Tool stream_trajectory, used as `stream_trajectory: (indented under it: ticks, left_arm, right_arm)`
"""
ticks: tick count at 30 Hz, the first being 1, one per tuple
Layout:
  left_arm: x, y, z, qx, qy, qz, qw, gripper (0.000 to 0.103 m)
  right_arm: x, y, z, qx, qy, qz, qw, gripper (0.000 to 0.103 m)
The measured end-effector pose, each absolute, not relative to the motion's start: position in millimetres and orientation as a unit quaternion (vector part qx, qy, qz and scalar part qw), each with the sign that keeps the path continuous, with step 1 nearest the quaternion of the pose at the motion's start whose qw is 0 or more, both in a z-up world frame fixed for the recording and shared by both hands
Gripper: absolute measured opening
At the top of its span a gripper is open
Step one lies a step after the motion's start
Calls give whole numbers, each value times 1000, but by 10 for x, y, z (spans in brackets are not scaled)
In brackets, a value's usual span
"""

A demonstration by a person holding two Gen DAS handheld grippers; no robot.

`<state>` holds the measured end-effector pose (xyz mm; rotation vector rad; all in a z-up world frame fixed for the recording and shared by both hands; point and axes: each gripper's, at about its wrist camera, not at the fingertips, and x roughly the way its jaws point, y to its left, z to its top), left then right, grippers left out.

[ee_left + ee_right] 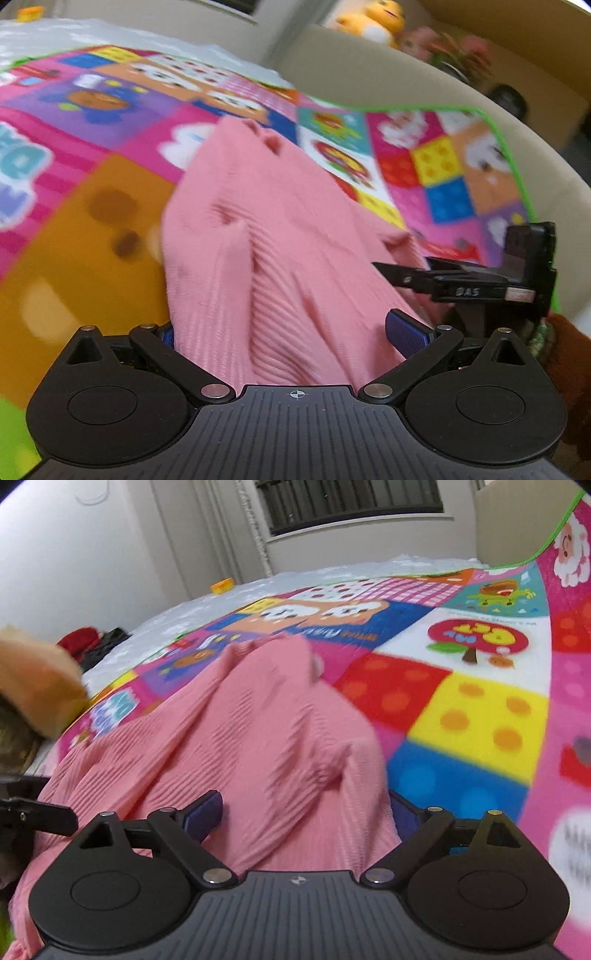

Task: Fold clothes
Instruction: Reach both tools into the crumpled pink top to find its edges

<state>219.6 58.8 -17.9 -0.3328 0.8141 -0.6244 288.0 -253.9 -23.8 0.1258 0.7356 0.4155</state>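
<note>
A pink ribbed knit garment lies rumpled on a colourful play mat and runs up between the fingers of both grippers. My left gripper is open, its blue pads wide apart, and the cloth covers the left pad. In the right wrist view the same pink garment fills the gap of my right gripper, also open, with one blue pad showing. The two grippers are close side by side; the right one's black body shows at the left view's right edge.
The mat has a green border and lies on a white sheet. A beige cushioned edge curves behind, with plush toys and flowers. A yellow item and red and dark things lie farther off. A fuzzy tan sleeve is at left.
</note>
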Motion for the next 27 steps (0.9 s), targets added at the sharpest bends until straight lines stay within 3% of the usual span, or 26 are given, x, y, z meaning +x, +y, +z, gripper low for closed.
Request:
stream_trajectory:
  ticks: [9,12,15,20,27]
  left_arm:
    - [1549,695,45,-176,383,-305,854,103]
    - [1319,826,235,-189,369,-306,857,103]
    - [1089,957,424,-201,354,-306,860,103]
    - [904,553,346,-203,387,-381,815,103]
    - [931,-177,81,-94,434,-311,840,103]
  right_arm:
    - [1916,-2641,-143,-1,350,160,923,94]
    - [1651,-2791,-22,15,329,137,934,103]
    - [1459,-2893,23,10,311,108,944,103]
    - [1460,-3148,-138,70,315,27,946,103]
    - [1530,-3155,-282,93,324,-6,941,103]
